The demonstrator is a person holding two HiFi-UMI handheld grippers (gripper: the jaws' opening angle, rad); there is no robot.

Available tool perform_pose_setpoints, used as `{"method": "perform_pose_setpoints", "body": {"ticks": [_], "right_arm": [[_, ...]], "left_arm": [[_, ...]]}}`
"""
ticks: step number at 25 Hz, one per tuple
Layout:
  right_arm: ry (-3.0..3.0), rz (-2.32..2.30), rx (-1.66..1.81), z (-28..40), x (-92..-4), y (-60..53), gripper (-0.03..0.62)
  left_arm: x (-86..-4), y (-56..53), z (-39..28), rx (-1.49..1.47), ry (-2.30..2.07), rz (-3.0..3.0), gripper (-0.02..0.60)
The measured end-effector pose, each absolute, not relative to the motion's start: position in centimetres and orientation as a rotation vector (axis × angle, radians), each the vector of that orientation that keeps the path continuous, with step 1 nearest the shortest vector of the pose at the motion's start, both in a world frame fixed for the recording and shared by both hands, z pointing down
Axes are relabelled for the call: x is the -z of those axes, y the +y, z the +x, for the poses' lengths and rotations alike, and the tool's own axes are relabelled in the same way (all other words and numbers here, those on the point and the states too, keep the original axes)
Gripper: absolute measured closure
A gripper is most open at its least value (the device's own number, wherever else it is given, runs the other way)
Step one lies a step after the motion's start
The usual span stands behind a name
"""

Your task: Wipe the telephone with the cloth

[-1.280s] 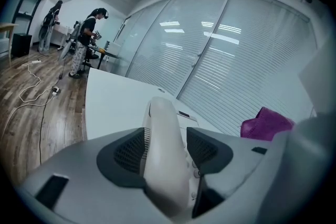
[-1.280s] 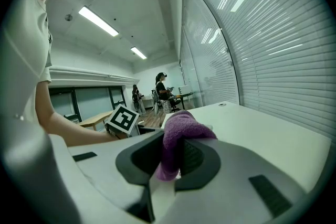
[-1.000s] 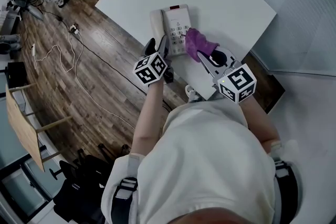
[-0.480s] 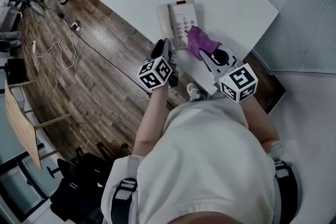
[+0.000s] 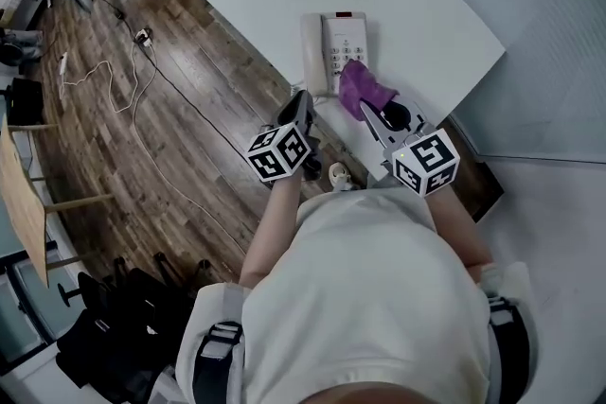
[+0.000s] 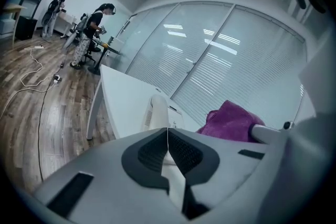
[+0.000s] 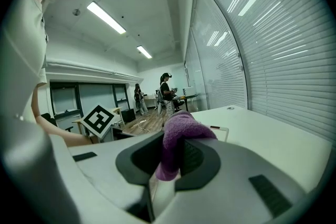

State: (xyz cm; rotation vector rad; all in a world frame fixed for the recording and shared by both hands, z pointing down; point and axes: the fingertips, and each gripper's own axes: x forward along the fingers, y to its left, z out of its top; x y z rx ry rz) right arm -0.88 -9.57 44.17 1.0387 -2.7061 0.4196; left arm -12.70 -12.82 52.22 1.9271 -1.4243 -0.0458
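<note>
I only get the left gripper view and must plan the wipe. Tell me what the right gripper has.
Observer: The right gripper has its fingers shut on the purple cloth.
Operator: Say where that cloth is.
Observer: Seen from the head view, it overlaps the near right corner of the telephone.
Operator: Place my left gripper.
Observer: The left gripper is at the edge of the table, beside the telephone's near left corner.

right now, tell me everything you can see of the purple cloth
The purple cloth looks like soft, fuzzy microfibre, bunched into a crumpled wad. The right gripper is shut on one fold, and the rest bulges out past its jaws. In the head view it covers the near right corner of the white telephone, apparently resting on the keypad.
</note>
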Motion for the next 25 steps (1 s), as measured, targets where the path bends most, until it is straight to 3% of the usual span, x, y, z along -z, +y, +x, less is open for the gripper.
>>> {"method": "perform_pose_setpoints", "body": {"ticks": [12,25], "right_arm": [[-2.811,0.84,-0.368,-1.1,-42.2,-9.1,0.533],[-2.838,0.768,-0.403,5.1,-40.9,-5.7,0.533]], "left_arm": [[-49.6,-9.0,-10.3,0.089,-1.487,1.908,0.558],[-47.6,-4.2,-4.8,0.138,-1.558,1.844,0.558]]}}
